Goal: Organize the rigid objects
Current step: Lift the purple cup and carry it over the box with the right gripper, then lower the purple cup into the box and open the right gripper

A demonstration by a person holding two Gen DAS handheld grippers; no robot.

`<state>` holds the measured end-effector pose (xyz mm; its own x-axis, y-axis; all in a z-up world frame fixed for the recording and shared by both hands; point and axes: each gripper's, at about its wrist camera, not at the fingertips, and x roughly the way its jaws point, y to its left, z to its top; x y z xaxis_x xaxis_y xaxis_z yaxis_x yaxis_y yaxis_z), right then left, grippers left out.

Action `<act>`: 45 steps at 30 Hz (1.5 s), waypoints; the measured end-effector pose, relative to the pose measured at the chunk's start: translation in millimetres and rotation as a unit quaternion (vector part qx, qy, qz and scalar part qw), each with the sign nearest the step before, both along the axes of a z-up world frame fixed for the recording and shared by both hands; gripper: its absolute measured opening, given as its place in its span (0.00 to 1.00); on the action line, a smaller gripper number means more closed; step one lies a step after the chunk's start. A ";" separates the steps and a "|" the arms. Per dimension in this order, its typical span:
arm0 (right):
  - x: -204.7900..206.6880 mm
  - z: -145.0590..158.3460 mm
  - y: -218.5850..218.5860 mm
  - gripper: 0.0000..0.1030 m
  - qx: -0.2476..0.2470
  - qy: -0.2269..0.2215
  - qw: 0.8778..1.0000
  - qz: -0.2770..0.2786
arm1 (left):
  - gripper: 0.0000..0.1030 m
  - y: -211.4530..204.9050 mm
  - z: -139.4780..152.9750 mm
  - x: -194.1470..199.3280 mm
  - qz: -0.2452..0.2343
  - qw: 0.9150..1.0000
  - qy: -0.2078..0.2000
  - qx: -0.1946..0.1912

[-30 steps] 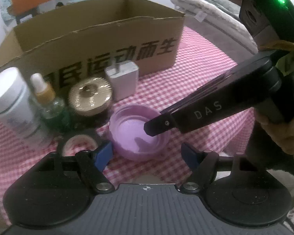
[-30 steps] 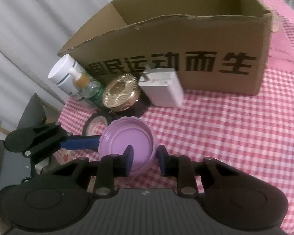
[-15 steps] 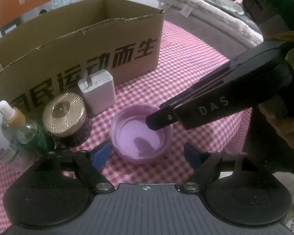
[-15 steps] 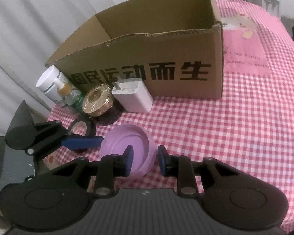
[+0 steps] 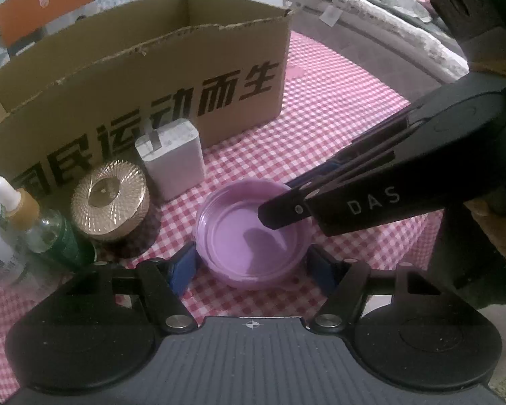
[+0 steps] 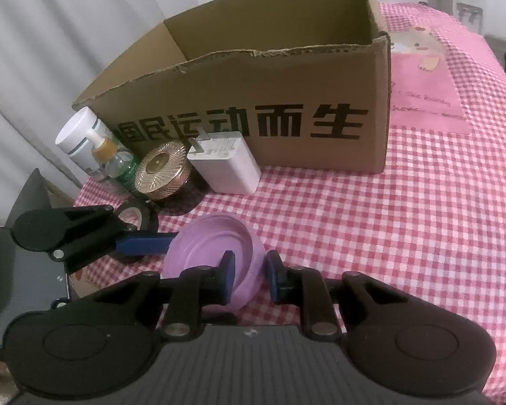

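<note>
Right gripper (image 6: pixel 248 275) clamped on purple lid's (image 6: pixel 216 248) rim at lower centre of frame, left gripper (image 5: pixel 253 266) straddling lid, jaws closing, pads apparently not yet pressing.

Box (image 6: pixel 253 108) at back of table (image 6: pixel 404 236). Before its front wall, left to right: tube (image 6: pixel 76 140), dropper bottle (image 6: pixel 113 158), round jar (image 6: pixel 162 172), charger (image 6: pixel 224 165). Tape roll (image 6: pixel 136 216), partly hidden, before jar. Lid (image 6: pixel 216 253) nearest, tilted, possibly lifted.
</note>
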<state>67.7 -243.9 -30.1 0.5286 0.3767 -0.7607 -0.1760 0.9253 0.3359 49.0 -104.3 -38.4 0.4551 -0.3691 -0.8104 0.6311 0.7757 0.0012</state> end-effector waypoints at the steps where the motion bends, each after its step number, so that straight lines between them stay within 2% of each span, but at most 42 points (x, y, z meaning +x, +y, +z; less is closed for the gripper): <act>1: -1.8 1.4 0.3 0.21 -0.001 -0.002 1.000 -0.002 | 0.68 0.5 2.1 -2.4 -0.001 1.000 -0.003 -0.001; 5: -10.3 15.6 0.6 0.21 -0.005 -0.016 1.000 -0.008 | 0.68 6.3 20.9 -11.5 0.003 1.000 -0.022 -0.019; 11: -19.4 69.1 6.8 0.21 -0.020 -0.084 0.996 0.002 | 0.68 24.1 77.1 -20.5 0.012 0.994 -0.101 -0.037; 14: -12.0 101.2 12.1 0.22 -0.028 -0.130 0.991 0.017 | 0.68 31.3 101.1 -9.0 0.020 0.990 -0.130 -0.041; 19: 25.1 134.4 16.4 0.22 -0.023 -0.159 0.986 0.040 | 0.68 41.8 124.5 28.1 0.041 0.990 -0.130 -0.044; 24: 80.4 138.4 25.1 0.22 -0.019 -0.132 0.989 0.064 | 0.68 52.8 124.5 80.4 0.063 0.995 -0.073 -0.034; 28: 132.6 119.8 32.6 0.22 -0.009 -0.072 0.994 0.082 | 0.68 62.8 106.1 121.8 0.077 0.997 0.005 -0.024; 31: 172.1 99.4 37.5 0.22 0.004 -0.013 0.996 0.091 | 0.68 71.3 87.3 154.9 0.098 0.991 0.081 -0.031; 35: 209.5 76.1 46.9 0.22 0.005 0.043 0.994 0.103 | 0.68 80.4 66.6 180.1 0.120 0.981 0.147 -0.031; 41: 231.3 42.8 51.2 0.22 0.019 0.118 0.987 0.110 | 0.68 84.4 47.3 196.8 0.137 0.970 0.201 -0.014; 45: 233.2 33.7 56.9 0.22 0.010 0.137 0.984 0.116 | 0.70 83.4 46.7 198.6 0.140 0.970 0.201 -0.010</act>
<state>300.9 -187.0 3.6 0.2026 0.4795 -0.8538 -0.2827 0.8634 0.4178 247.6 -20.9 8.4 0.1895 -0.2933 -0.9370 0.3419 0.9143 -0.2171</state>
